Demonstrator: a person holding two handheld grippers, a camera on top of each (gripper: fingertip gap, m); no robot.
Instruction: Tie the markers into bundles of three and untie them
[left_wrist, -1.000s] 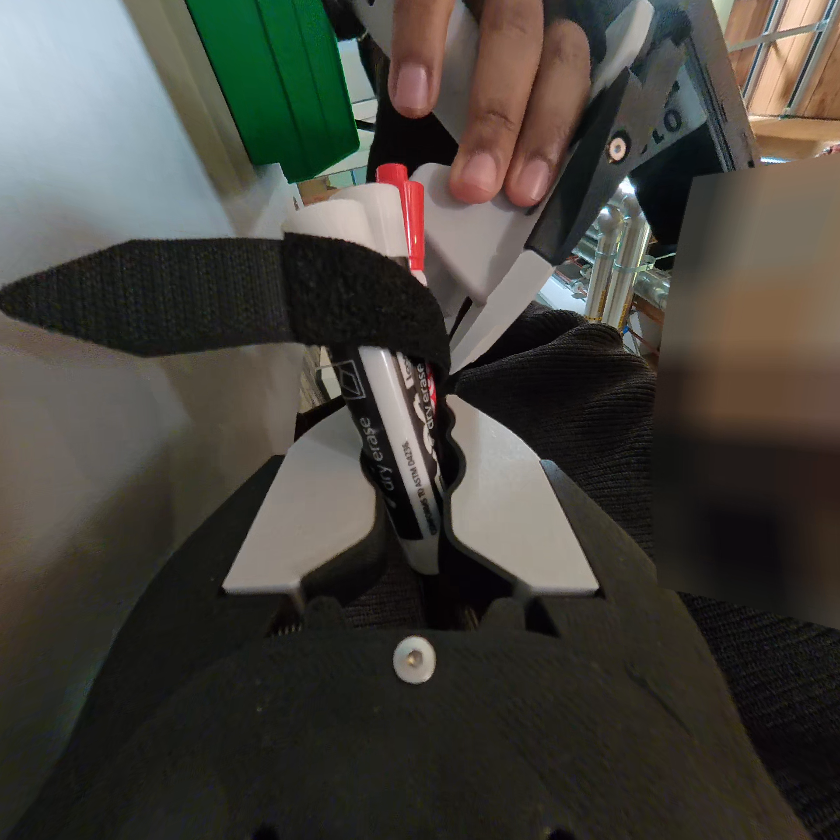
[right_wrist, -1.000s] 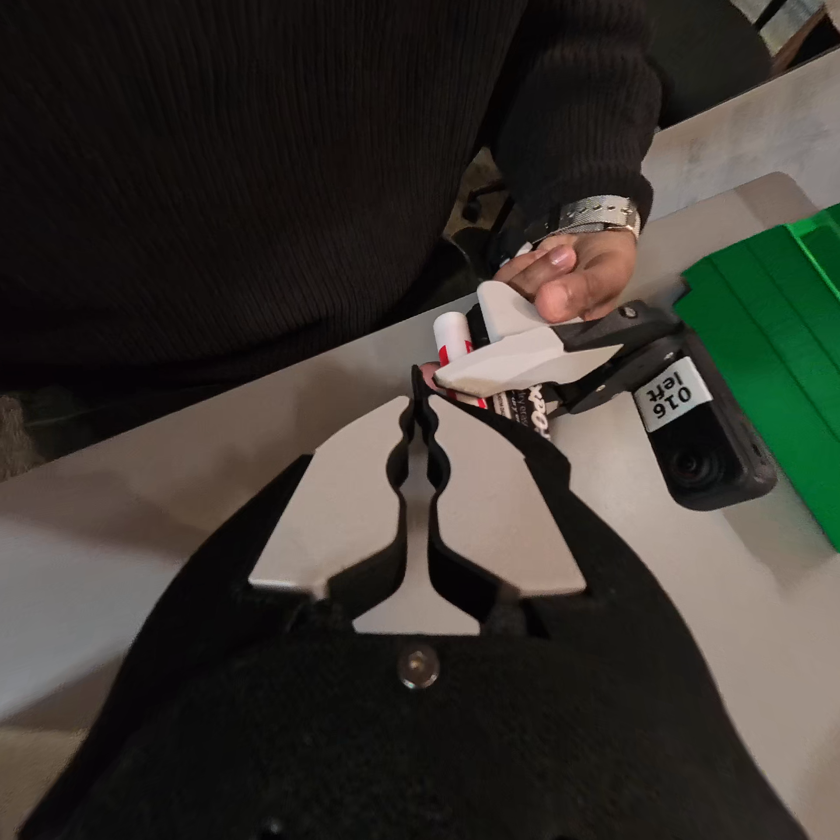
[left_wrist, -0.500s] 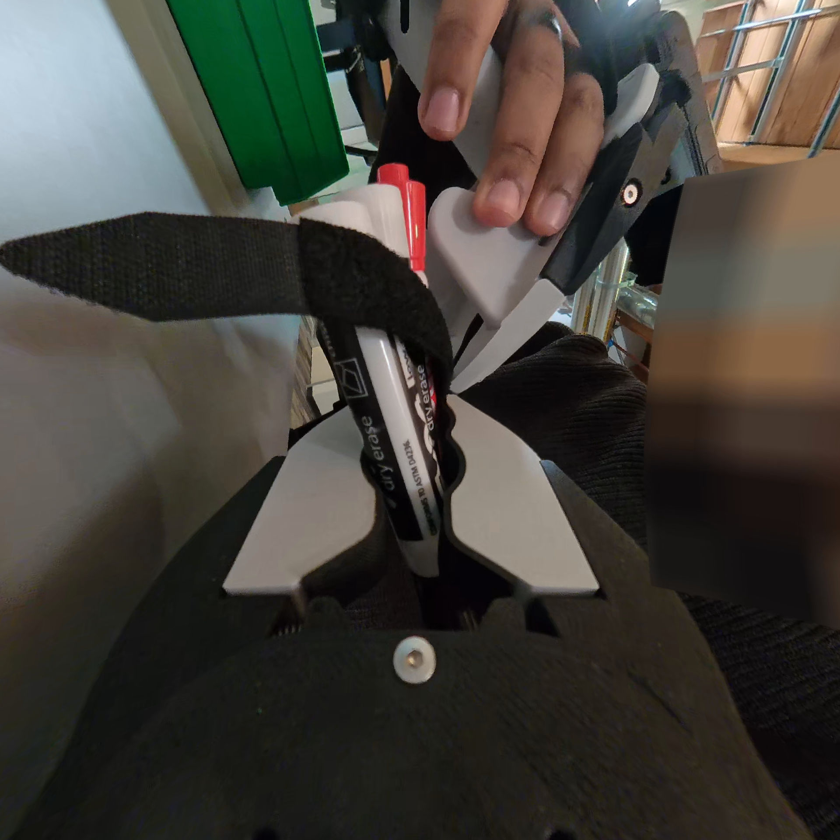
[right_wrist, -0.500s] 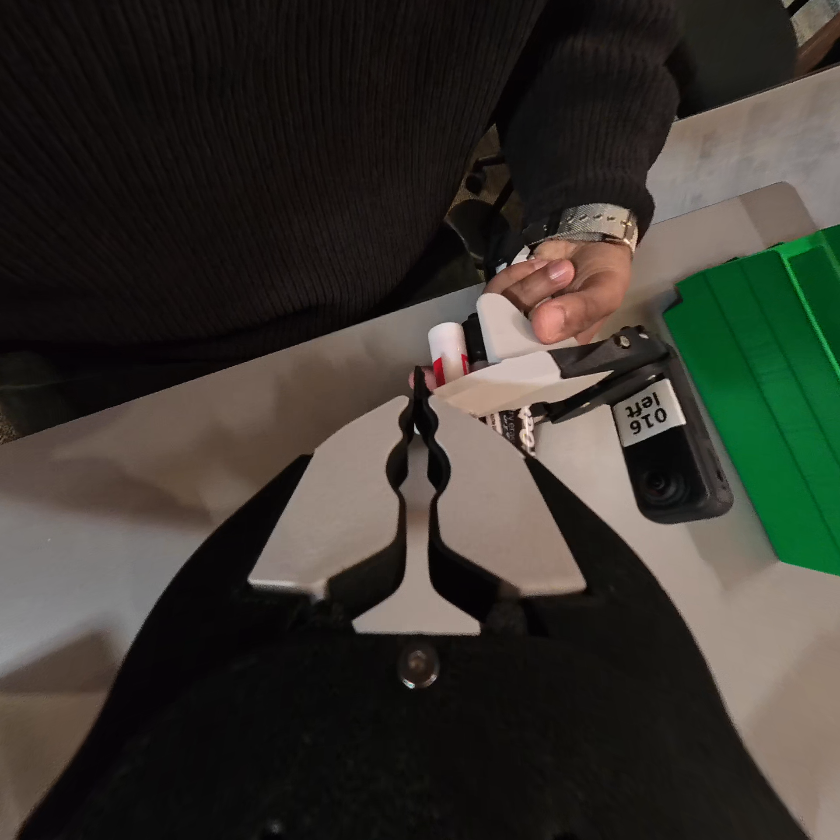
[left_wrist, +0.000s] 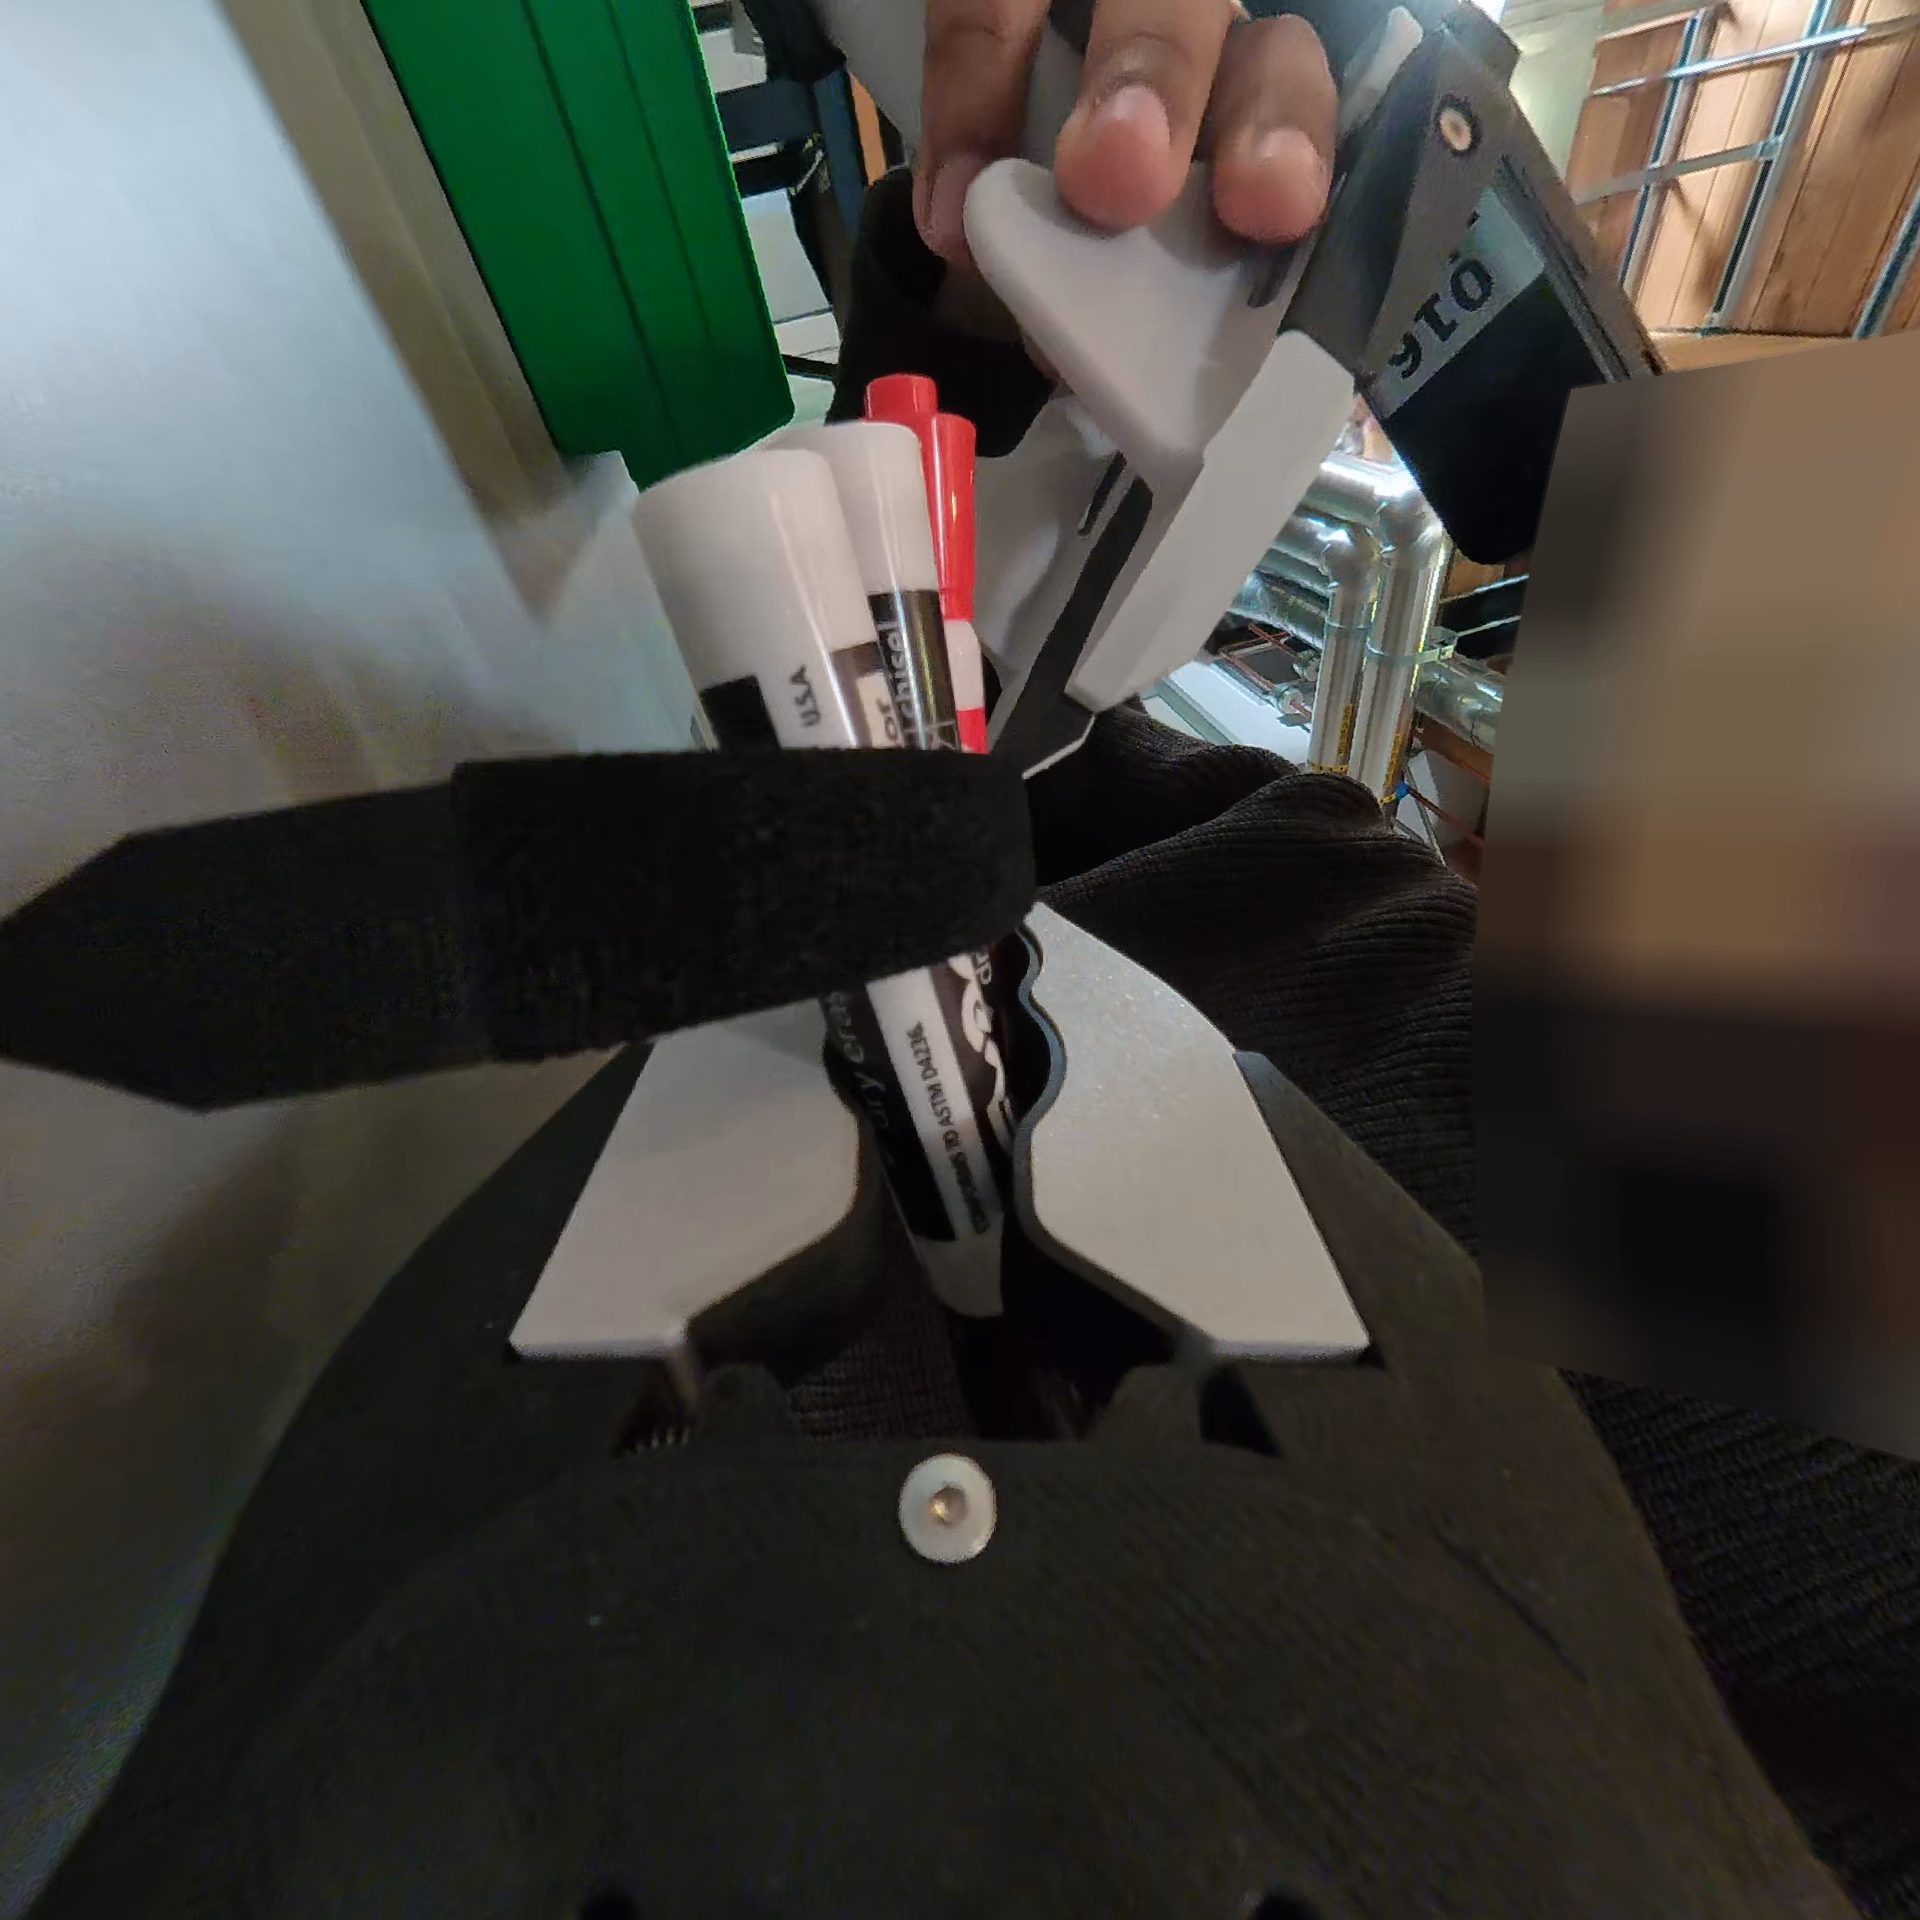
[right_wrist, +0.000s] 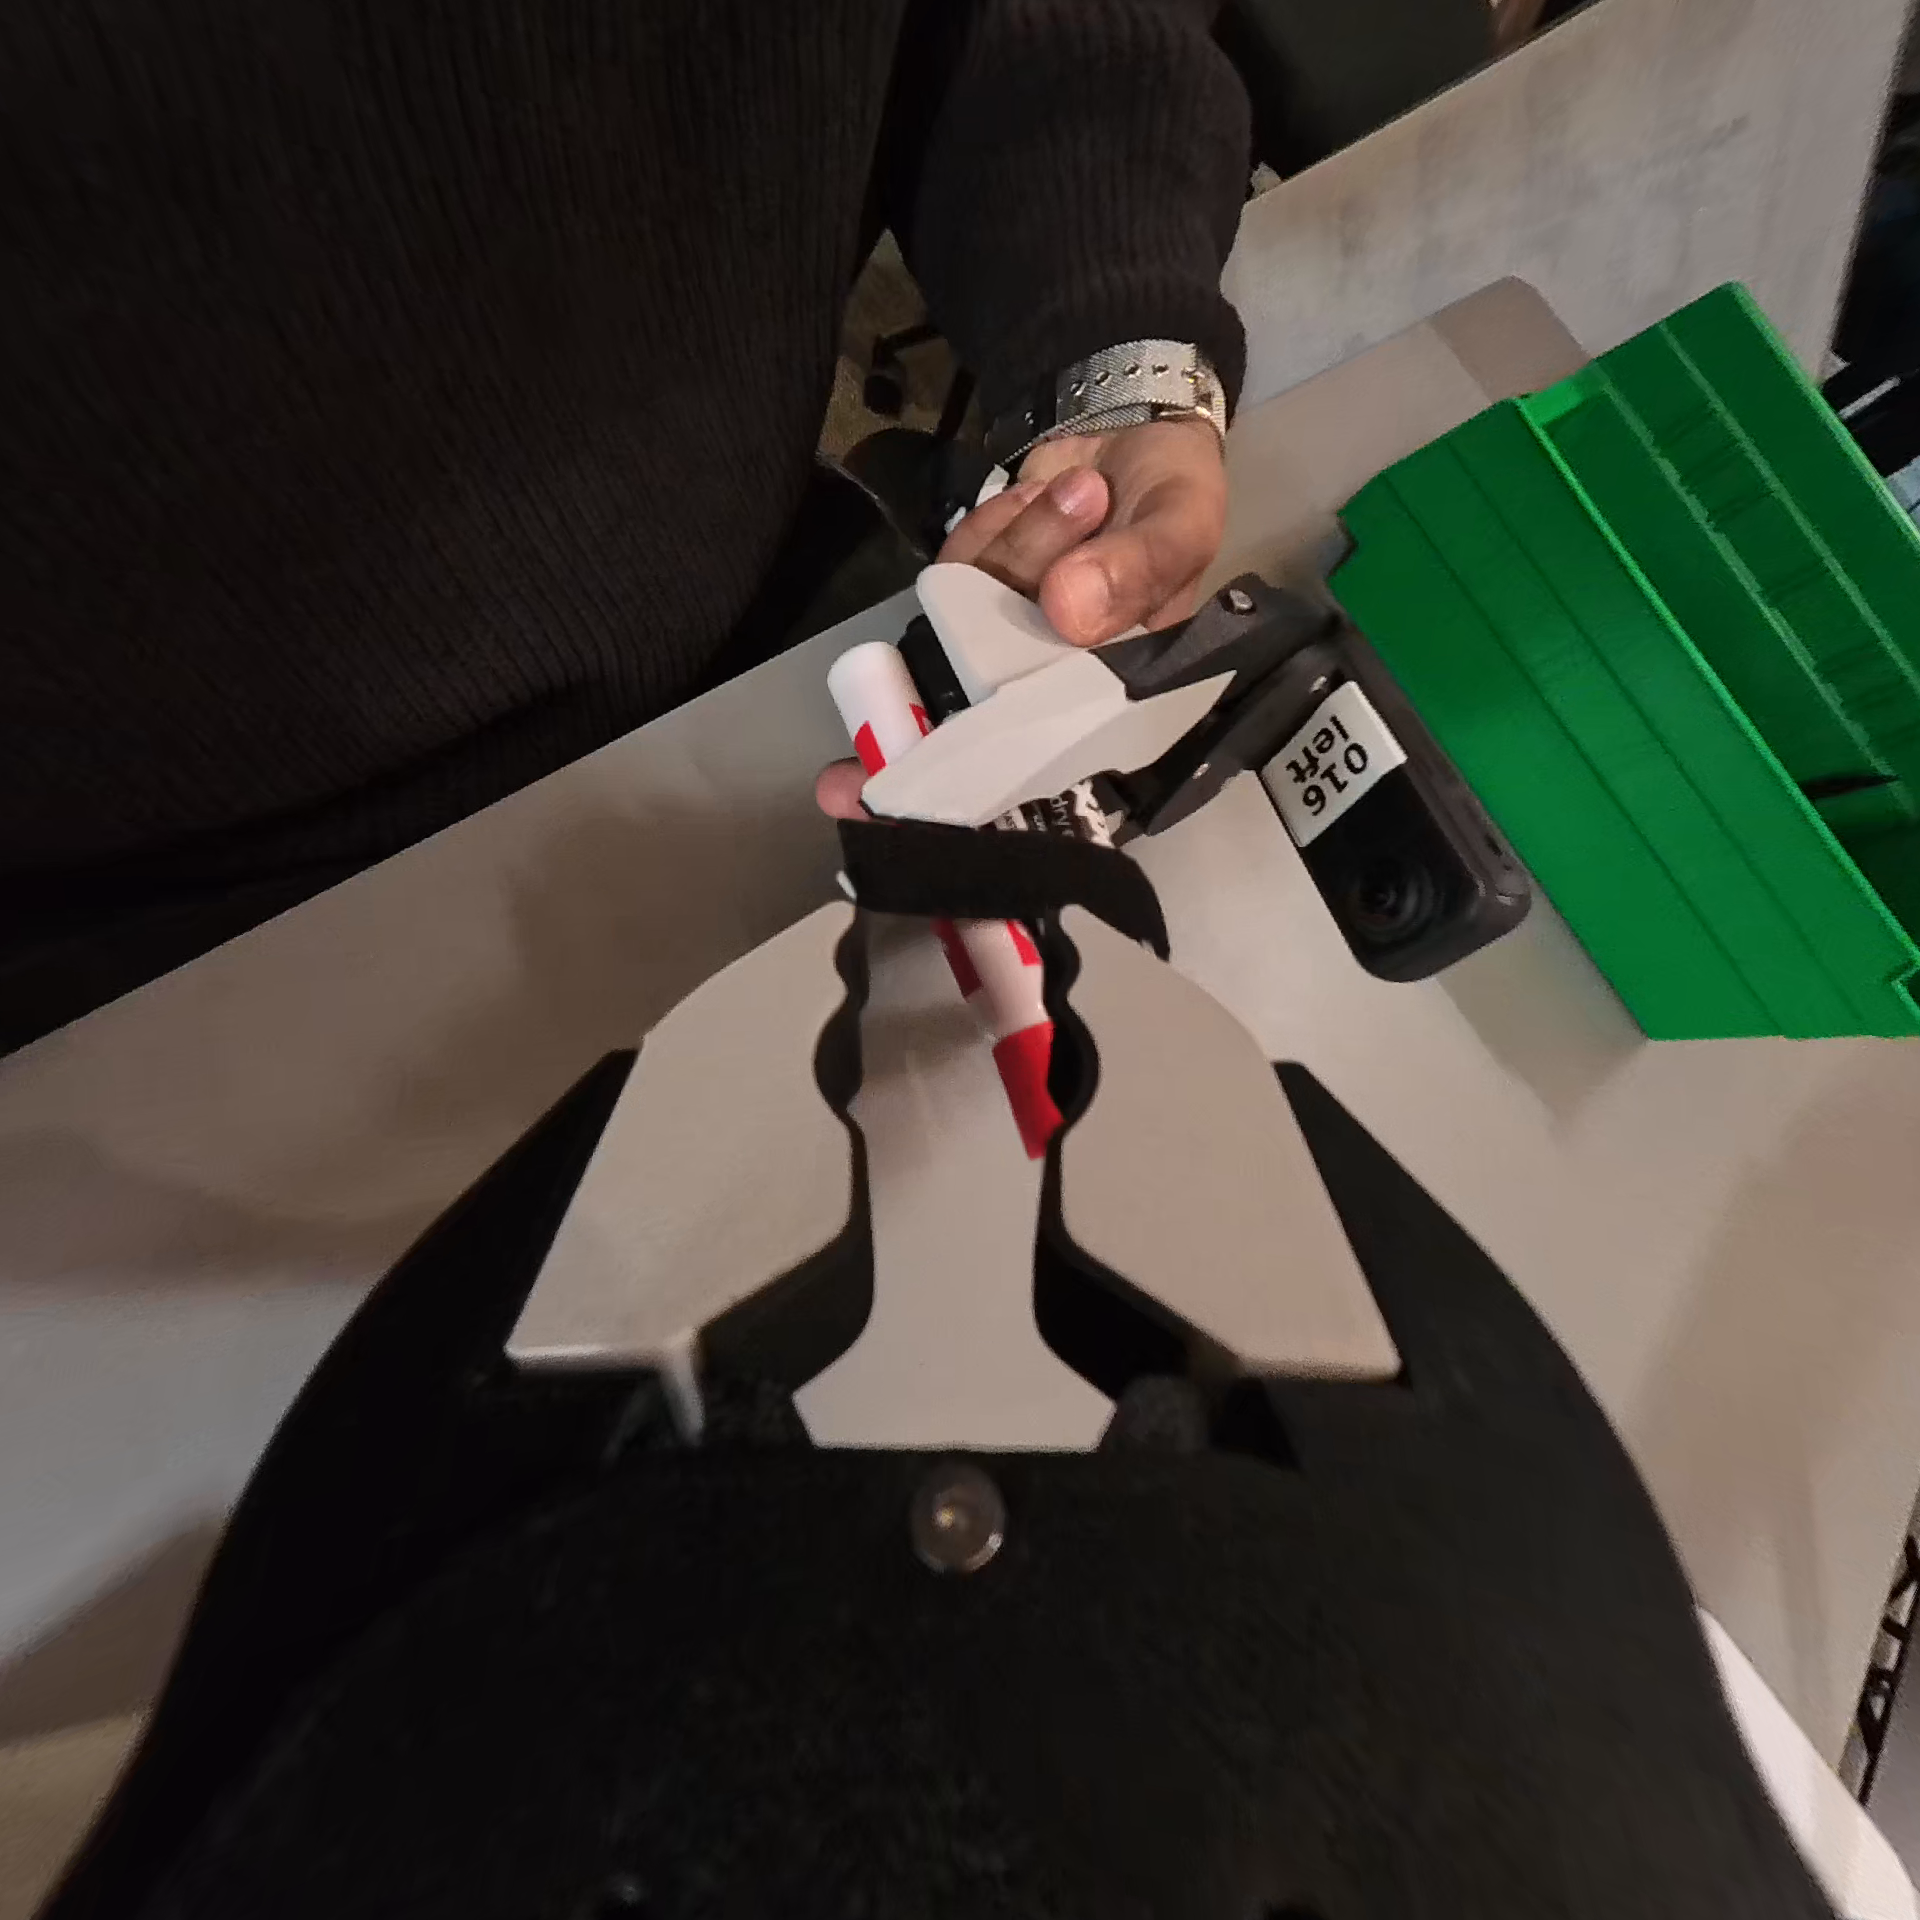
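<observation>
Three dry-erase markers (left_wrist: 790, 603), white-bodied with red caps on two, stand bundled in my left gripper (left_wrist: 925, 997), which is shut on their lower ends. A black hook-and-loop strap (left_wrist: 727, 894) wraps the bundle, its free end sticking out to the left. My right gripper (right_wrist: 954, 930) is open, with a red-and-white marker (right_wrist: 1003, 987) and the strap (right_wrist: 987, 873) just past its fingertips, untouched as far as I can see. In the left wrist view the right gripper (left_wrist: 1101, 582) hovers above and right of the marker tops. The left gripper (right_wrist: 935, 769) shows in the right wrist view.
A green plastic bin (right_wrist: 1662, 675) stands on the grey table (right_wrist: 520, 987) right of the left gripper, and shows in the left wrist view (left_wrist: 603, 208). The person's black sweater (right_wrist: 416, 416) fills the far side. A hand (right_wrist: 1122, 540) with a metal watch holds the left gripper. My two grippers' fingertips are within a few centimetres of each other.
My right gripper has opened and let go of the strap, and has drawn back from the bundle. The strap now sits lower on the markers with its end free.
</observation>
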